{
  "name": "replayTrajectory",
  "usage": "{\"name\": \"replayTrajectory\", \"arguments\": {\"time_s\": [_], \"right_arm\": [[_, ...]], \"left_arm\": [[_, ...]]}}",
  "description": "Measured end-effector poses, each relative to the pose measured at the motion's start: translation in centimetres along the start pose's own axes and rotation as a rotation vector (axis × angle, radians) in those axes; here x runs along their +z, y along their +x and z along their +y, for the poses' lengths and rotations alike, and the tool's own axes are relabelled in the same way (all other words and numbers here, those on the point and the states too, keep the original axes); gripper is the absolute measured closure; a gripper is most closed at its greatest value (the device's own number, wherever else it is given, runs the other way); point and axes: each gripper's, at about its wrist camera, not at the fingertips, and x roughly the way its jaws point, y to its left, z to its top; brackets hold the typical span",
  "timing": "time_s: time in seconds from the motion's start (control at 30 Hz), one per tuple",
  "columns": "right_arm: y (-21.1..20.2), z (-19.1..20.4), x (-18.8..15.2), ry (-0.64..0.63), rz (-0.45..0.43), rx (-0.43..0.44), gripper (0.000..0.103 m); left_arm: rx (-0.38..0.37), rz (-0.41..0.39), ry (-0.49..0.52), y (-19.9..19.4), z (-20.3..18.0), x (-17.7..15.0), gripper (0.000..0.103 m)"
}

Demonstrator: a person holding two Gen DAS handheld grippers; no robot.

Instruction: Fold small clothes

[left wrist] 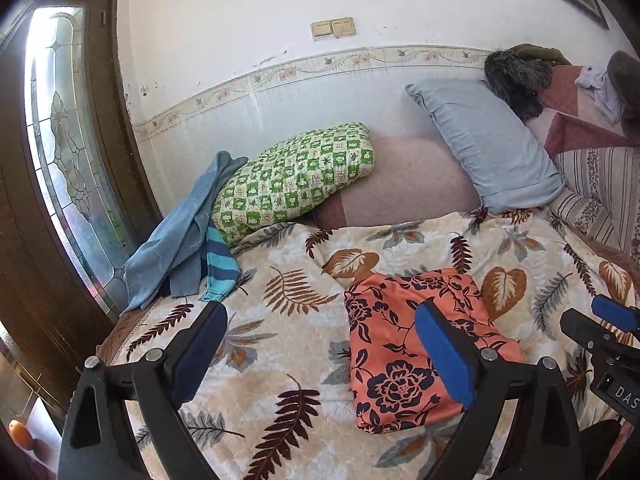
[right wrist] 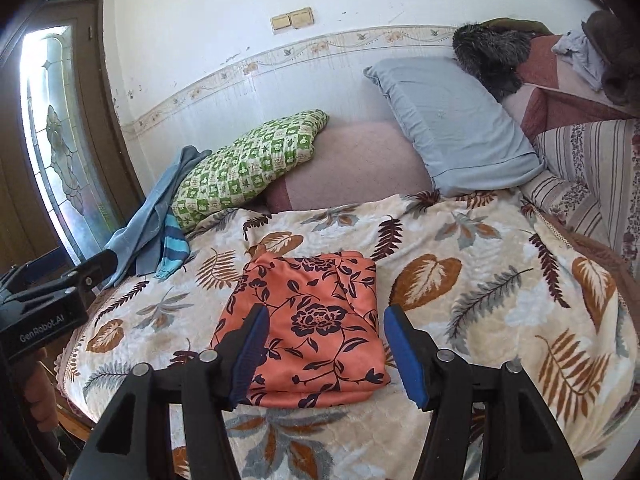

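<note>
Right gripper (right wrist: 324, 354) is hovering with jaws spread wide over the folded orange floral garment (right wrist: 312, 324), which is lying flat on the leaf-print blanket (right wrist: 460, 280). Left gripper (right wrist: 60, 288) is sitting at frame left, near the blue clothes pile (right wrist: 156, 232).

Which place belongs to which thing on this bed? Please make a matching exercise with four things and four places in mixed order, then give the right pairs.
Things:
1. orange floral garment
2. green checked pillow
3. grey-blue pillow
4. blue striped sleeve

Places:
A. leaning on the wall, near the dark furry item
B. left edge of the leaf blanket, beside the blue cloth
C. folded, in front of the open right tool
D. on the pink cover, left of centre

Pairs: 1-C, 2-D, 3-A, 4-B
</note>
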Motion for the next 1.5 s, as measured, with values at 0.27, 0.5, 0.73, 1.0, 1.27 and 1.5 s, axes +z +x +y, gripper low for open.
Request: {"name": "replayTrajectory", "arguments": {"time_s": [0.27,0.5,0.73,1.0,1.27,1.5], "right_arm": [[-2.0,2.6,1.4,-0.048,-0.032,-0.015,0.039],[-3.0,4.7,1.8,-0.092,-0.04,-0.029,0.037],[-3.7,6.2,2.1,-0.115,-0.043,-0.023,0.037],[-3.8,7.7,1.9,-0.139,-0.033,-0.016,0.037],[-3.0,8.5,1.5,-0.153,0.008,-0.047,0.037],[-1.8,9.3,0.9,-0.159,0.05,-0.04,0.037]], "left_arm": [[0.012,-0.005,-0.037,-0.9,1.8,0.0,0.008],[0.025,-0.004,-0.061,-1.3,3.2,-0.2,0.008],[0.045,-0.008,-0.089,-1.9,5.1,-0.5,0.008],[0.075,0.002,-0.12,-2.0,7.1,-1.1,0.007],[0.093,0.017,-0.151,-1.8,8.7,-1.8,0.007],[0.122,0.03,-0.179,-1.4,10.4,-2.7,0.007]]}}
